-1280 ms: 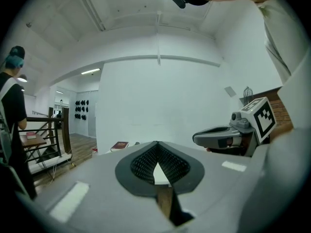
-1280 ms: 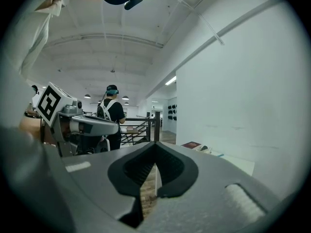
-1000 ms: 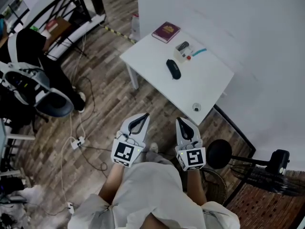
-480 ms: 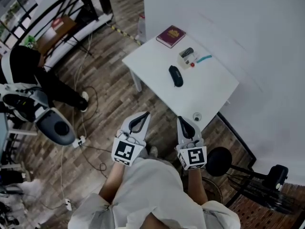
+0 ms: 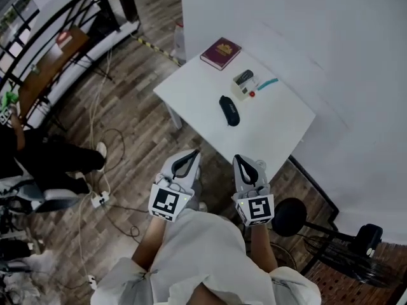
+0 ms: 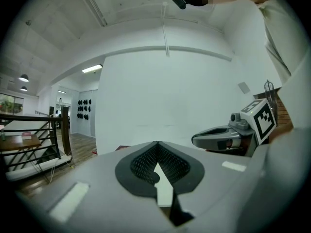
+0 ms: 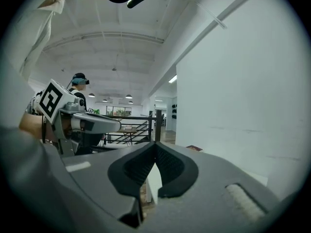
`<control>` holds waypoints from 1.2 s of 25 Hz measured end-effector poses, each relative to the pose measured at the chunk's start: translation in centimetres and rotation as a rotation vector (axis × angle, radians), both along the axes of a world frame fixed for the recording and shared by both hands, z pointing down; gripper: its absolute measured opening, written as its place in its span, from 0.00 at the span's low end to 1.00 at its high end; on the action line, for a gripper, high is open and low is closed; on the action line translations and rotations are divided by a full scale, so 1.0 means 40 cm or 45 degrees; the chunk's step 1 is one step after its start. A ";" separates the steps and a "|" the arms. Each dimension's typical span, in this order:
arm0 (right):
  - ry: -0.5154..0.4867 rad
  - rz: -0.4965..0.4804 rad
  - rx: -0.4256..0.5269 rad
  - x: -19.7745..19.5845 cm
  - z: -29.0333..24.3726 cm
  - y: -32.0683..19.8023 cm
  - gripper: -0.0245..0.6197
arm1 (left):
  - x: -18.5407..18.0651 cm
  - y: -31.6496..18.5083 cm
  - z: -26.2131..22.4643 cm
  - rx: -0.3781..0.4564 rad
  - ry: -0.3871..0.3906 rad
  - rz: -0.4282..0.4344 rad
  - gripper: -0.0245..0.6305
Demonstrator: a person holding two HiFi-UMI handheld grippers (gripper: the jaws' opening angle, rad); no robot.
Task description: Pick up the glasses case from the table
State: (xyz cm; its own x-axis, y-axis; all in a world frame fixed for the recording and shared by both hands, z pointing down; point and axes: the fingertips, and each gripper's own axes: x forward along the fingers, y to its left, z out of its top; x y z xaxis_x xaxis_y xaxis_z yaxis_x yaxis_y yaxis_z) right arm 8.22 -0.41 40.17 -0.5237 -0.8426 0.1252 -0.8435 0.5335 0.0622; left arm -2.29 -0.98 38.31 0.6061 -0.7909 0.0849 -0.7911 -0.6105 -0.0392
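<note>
Head view: a plank floor (image 5: 127,107) and a white wall (image 5: 331,30) are seen around a white table (image 5: 273,132). Near the table's middle a dark glasses case (image 5: 229,110) is laid, with a red book (image 5: 220,53) at its 12 o'clock, the cover print too small to be read. The left gripper (image 5: 194,152) and right gripper (image 5: 238,159) are held clenched and empty at the case's 6 o'clock, short of the table.
</note>
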 end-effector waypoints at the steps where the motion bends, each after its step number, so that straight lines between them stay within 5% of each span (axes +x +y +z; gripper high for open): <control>1: 0.002 0.006 0.001 -0.003 -0.001 -0.021 0.05 | -0.002 -0.023 0.003 -0.001 0.002 0.007 0.07; 18: 0.071 0.156 -0.015 -0.054 0.001 -0.382 0.05 | -0.052 -0.399 0.043 -0.036 0.044 0.150 0.07; 30: 0.102 0.265 -0.135 -0.039 0.079 -0.473 0.05 | -0.039 -0.518 0.129 -0.147 0.050 0.241 0.07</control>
State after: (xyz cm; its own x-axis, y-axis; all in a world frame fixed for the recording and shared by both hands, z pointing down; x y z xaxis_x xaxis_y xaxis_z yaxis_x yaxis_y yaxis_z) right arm 6.65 -19.32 43.35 -0.3254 -0.9112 0.2527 -0.9304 0.3562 0.0865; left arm -3.86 -21.70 43.49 0.7476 -0.6489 0.1416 -0.6613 -0.7470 0.0683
